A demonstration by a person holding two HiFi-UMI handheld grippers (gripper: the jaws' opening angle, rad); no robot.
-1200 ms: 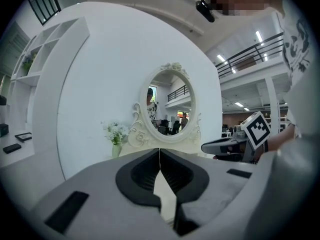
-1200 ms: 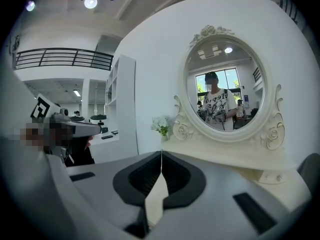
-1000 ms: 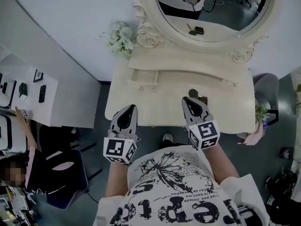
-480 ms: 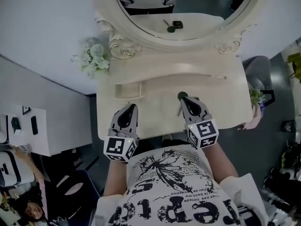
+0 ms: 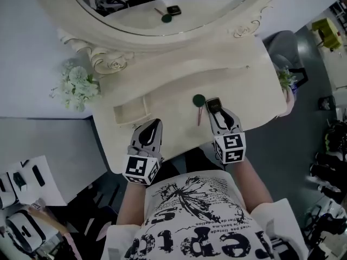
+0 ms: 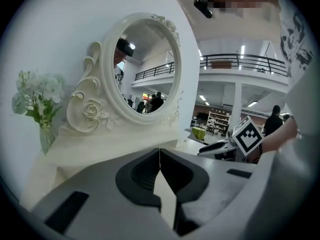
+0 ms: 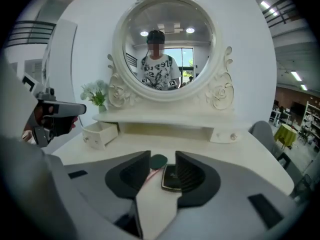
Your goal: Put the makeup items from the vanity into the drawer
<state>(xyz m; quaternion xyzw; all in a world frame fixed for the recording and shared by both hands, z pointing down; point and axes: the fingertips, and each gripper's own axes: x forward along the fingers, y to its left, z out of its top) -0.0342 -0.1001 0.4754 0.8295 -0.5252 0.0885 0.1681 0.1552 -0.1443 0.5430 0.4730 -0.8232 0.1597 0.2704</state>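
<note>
Three makeup items lie together on the vanity top (image 5: 244,99): a round dark green compact (image 5: 199,99), a thin pink stick (image 5: 199,115) and a black rectangular compact (image 5: 213,105). My right gripper (image 5: 217,112) is right behind them, low over the top. Its jaws are opening, with the black compact (image 7: 172,177) between them beside the right jaw, and the green compact (image 7: 158,161) and pink stick (image 7: 149,176) towards the left jaw. The small left drawer (image 5: 130,112) stands pulled out and looks empty. My left gripper (image 5: 154,125) hovers shut at the front edge, holding nothing.
An oval mirror (image 5: 162,4) in a carved white frame rises behind the raised shelf. White flowers (image 5: 76,85) stand at the vanity's left end. A closed right drawer with a knob (image 7: 227,135) sits under the shelf. A grey chair (image 5: 282,47) and a small plant (image 5: 284,80) are at the right.
The head view has swung, so the vanity now lies tilted. The right gripper's jaws have parted, and the black compact now shows between them. The left gripper stays shut by the front edge.
</note>
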